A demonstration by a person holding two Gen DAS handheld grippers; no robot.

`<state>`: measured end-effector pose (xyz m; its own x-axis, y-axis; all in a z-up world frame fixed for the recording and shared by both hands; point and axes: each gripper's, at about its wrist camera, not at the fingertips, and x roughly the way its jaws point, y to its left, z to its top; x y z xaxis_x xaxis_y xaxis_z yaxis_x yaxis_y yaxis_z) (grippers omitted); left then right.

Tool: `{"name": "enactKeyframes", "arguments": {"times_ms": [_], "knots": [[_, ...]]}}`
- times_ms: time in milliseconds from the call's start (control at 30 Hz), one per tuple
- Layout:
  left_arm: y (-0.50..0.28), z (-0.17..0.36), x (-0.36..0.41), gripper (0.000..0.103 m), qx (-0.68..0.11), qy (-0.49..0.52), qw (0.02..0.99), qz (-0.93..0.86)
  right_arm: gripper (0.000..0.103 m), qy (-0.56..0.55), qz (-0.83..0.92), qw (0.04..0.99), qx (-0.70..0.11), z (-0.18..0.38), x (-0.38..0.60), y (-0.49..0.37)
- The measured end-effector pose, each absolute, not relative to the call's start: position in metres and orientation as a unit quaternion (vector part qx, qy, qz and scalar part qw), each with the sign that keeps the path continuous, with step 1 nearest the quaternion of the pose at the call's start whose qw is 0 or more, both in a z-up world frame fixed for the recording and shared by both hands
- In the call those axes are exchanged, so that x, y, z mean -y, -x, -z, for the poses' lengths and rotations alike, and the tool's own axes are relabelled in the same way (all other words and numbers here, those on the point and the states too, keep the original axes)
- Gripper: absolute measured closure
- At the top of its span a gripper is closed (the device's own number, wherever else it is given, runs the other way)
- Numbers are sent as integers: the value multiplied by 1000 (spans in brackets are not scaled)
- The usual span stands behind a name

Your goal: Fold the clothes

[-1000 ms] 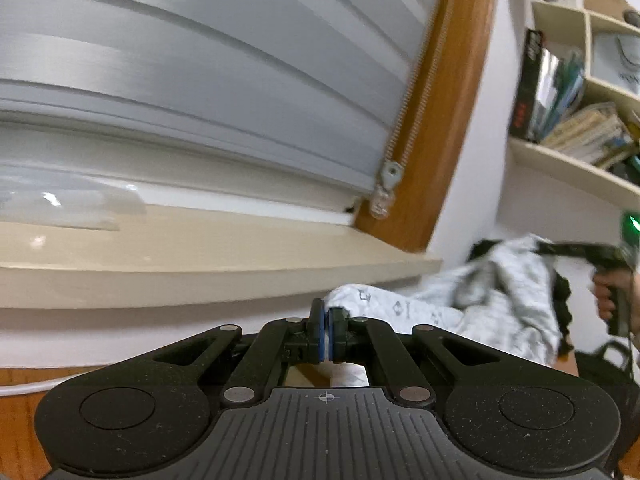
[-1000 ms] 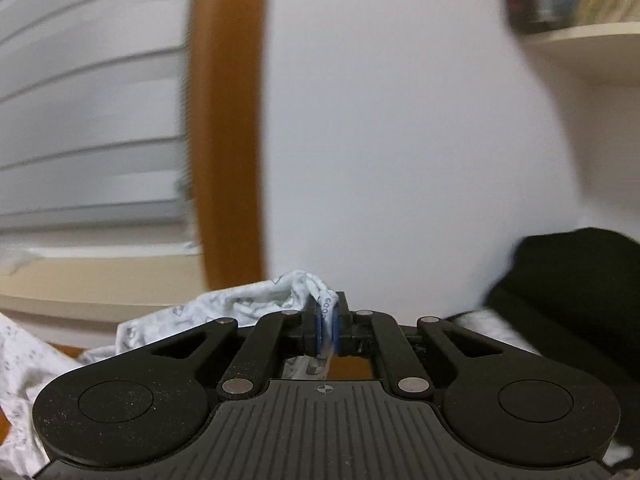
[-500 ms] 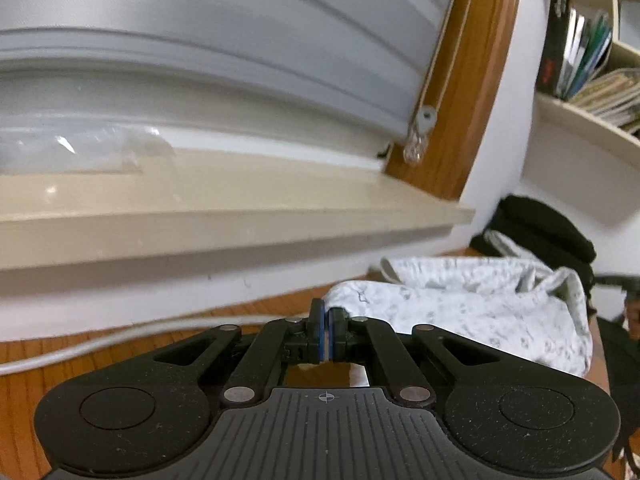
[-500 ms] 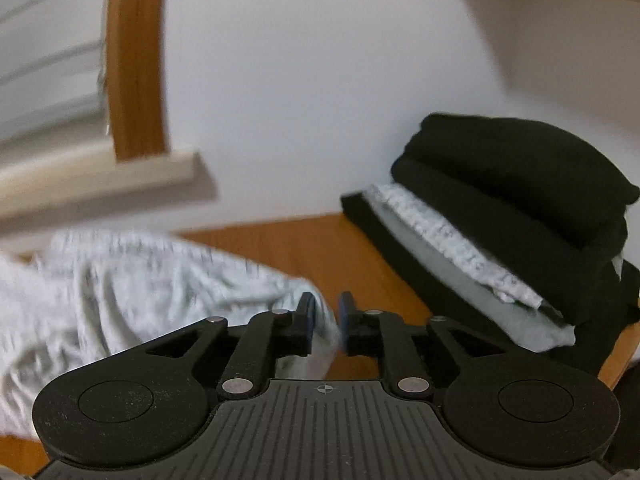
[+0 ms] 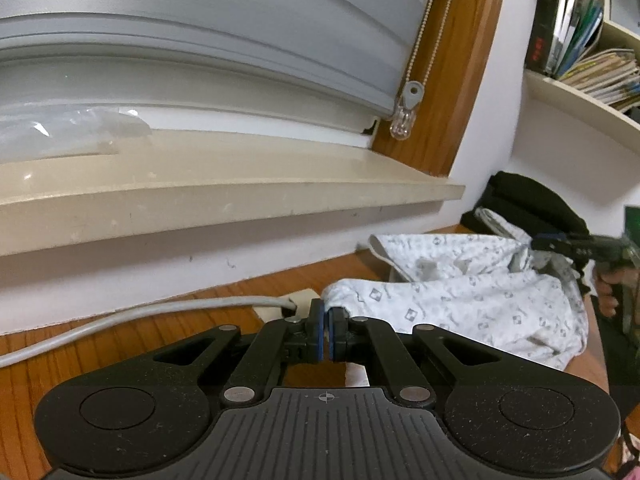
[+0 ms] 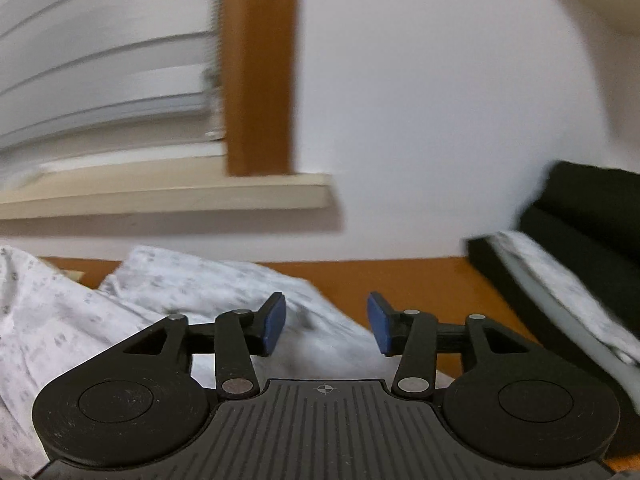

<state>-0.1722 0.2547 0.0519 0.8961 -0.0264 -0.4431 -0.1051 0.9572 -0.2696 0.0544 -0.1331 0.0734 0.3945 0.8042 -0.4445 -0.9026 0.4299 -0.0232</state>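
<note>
Two grippers, one garment. Left gripper (image 5: 325, 334): jaws pinched together on a corner of the white patterned garment (image 5: 460, 300), blue pads nearly touching with the cloth edge between them. Right gripper (image 6: 326, 326): jaws opening, roughly half spread, two blue pads (image 6: 274, 324) apart with nothing pressed between; cloth lying below and behind the gap, not gripped. Garment spread in loose folds on the wooden table (image 5: 120, 344), reaching from the left gripper's tips toward the far right, where the right gripper also shows in the left view, held in a hand (image 5: 610, 288) at the cloth's far end. One pile of folded clothes (image 6: 580, 264) at the right by the wall: black pieces with one pale patterned piece sandwiched among them; exact count of black pieces unclear. One grey cable (image 5: 140, 312) running across the table to a small beige plate just ahead of the left gripper. One beige sill (image 5: 200, 196) above the table, one grey blind (image 5: 200, 40) over it, one bead cord (image 5: 424, 32) ending in a clear pull. One wooden frame post (image 5: 452, 60) beside the blind. Shelves (image 5: 580, 96) at upper right with a row of books, too many and too blurred to count.
</note>
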Motion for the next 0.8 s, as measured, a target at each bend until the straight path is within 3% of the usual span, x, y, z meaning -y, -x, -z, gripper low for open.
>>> {"name": "enactKeyframes", "arguments": {"times_ms": [267, 400, 433, 467, 567, 800], "knots": [[171, -50, -257, 101, -235, 144, 961, -18, 33, 193, -569, 768, -223, -73, 73, -46], [171, -50, -256, 101, -238, 138, 961, -15, 34, 248, -560, 755, -233, -57, 59, -43], [171, -51, -256, 101, -239, 137, 961, -14, 44, 256, -556, 755, -234, -55, 58, -44], [172, -51, -255, 101, -240, 135, 961, -13, 62, 265, -552, 754, -236, -52, 57, -45], [173, -52, -255, 101, -238, 132, 962, -16, 86, 258, -535, 773, -221, -59, 66, -51], [180, -59, -264, 101, -215, 144, 965, -31, 90, 204, -472, 843, -156, -106, 112, -78]]}}
